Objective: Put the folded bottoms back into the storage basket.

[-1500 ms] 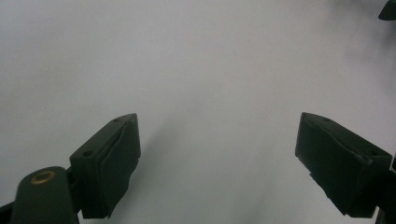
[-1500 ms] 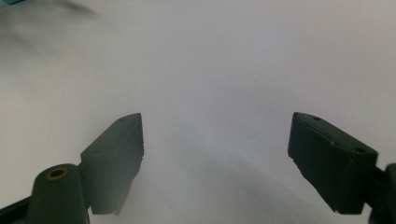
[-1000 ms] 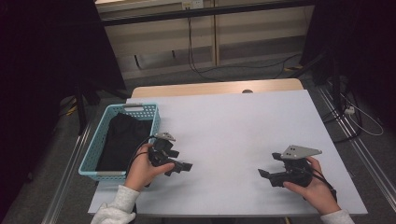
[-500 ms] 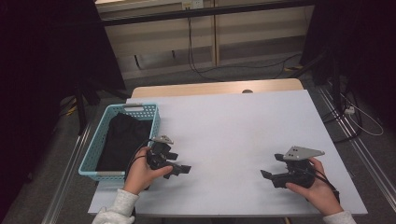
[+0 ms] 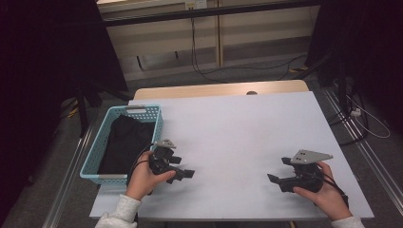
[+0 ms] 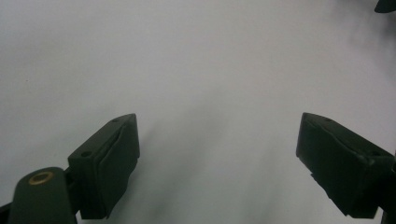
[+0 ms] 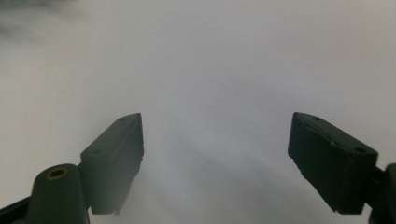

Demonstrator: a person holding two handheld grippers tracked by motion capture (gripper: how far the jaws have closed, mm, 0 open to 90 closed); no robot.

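My left gripper [image 5: 183,167] rests low over the white tabletop [image 5: 237,128], just right of a light blue basket [image 5: 97,147], and points right. Its jaws stand open with nothing between them; in the left gripper view [image 6: 218,119] only bare white surface lies between them. A black cloth [image 5: 126,142] lies folded inside the basket. My right gripper [image 5: 278,169] is near the table's front right, held in a hand and pointing left. It is open and empty as well, over plain tabletop in the right gripper view [image 7: 215,116].
A wooden table edge [image 5: 218,90] runs along the far side of the white top. Cables [image 5: 366,118] trail over the floor to the right. Dark curtains and a pale cabinet stand behind the table.
My left gripper has slid slightly toward the table's front edge. The right gripper has kept still, and both have stayed open.
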